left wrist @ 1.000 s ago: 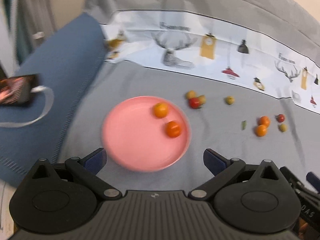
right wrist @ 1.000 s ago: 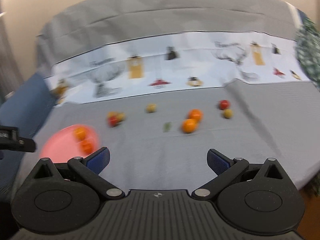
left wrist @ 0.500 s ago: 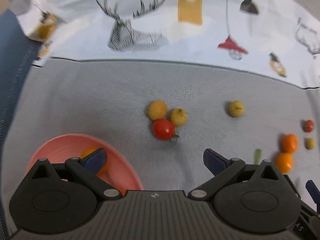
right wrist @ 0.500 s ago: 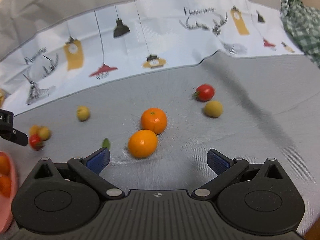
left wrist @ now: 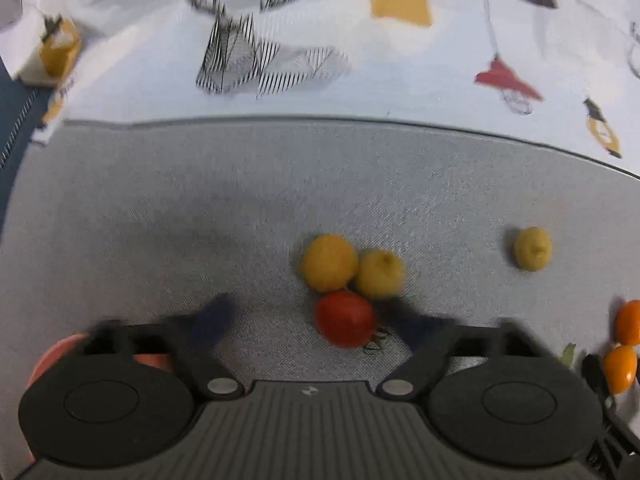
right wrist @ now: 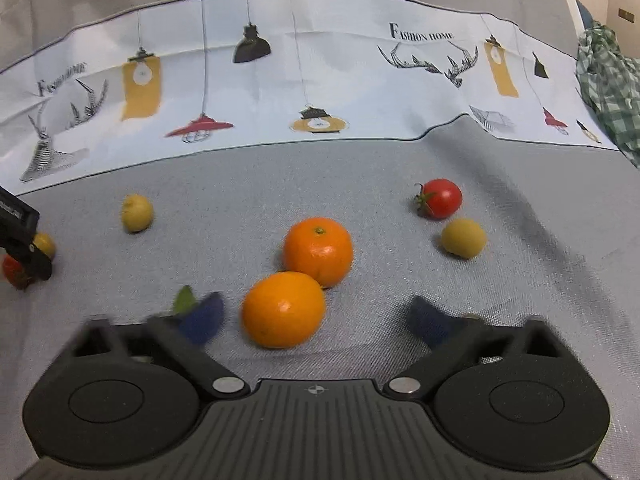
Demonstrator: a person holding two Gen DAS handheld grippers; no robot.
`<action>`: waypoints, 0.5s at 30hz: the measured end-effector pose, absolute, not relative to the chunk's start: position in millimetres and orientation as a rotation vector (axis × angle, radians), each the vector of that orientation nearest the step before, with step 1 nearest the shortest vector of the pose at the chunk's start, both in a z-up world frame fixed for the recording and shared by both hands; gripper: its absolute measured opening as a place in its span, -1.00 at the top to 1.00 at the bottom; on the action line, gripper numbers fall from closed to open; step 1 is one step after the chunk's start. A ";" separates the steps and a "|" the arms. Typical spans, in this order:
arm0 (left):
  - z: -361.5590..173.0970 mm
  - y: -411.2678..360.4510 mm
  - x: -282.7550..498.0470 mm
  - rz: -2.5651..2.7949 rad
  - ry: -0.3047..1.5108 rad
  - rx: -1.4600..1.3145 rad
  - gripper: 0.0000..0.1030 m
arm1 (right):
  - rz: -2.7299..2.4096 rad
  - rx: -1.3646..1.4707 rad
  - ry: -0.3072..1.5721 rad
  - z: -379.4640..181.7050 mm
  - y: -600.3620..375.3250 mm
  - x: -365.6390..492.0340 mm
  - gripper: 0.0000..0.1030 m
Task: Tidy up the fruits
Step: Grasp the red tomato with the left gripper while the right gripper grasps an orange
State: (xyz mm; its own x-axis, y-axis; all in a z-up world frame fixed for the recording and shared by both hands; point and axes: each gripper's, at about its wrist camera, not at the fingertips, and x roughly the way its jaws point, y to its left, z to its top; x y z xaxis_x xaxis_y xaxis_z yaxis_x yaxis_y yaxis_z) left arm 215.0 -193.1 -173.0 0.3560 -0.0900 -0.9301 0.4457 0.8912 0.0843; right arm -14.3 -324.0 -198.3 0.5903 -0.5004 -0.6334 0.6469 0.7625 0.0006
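Two grippers, jaws wide and empty: the left gripper [left wrist: 316,322] brackets a glossy red tomato [left wrist: 346,324] touching two yellow fruits [left wrist: 330,263], the right gripper [right wrist: 316,322] a smooth orange [right wrist: 284,310] touching another behind. Blue fingertips [right wrist: 200,322] are motion-blurred; the pink plate [left wrist: 52,354] is mostly hidden behind the left gripper's body.

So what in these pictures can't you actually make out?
- Pink plate, left view: mostly hidden behind the left gripper; contents unseen.
- Gripper fingertips, both views: motion-blurred.
- Red tomato, right view: cut by the edge, partly behind the other gripper.
- Green leaf: partly covered by a fingertip.
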 end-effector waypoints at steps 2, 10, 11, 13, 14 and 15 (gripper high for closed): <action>-167.2 -195.0 211.9 -0.367 1.173 0.352 0.38 | -0.640 0.223 0.653 -193.9 -317.8 -15.8 0.24; -121.3 -179.7 179.3 -0.414 1.140 0.296 0.38 | -0.650 0.295 0.638 -173.0 -315.1 -34.5 0.24; -111.3 -178.8 168.6 -0.411 1.135 0.296 0.38 | -0.646 0.302 0.631 -166.9 -311.8 -40.6 0.24; -95.1 -172.6 151.3 -0.404 1.120 0.301 0.38 | -0.625 0.320 0.617 -151.5 -303.5 -56.5 0.24; -86.7 -167.0 140.5 -0.399 1.112 0.311 0.37 | -0.613 0.324 0.612 -143.3 -297.6 -65.7 0.24; -80.3 -162.3 131.9 -0.397 1.104 0.319 0.38 | -0.601 0.326 0.609 -135.9 -291.8 -74.1 0.24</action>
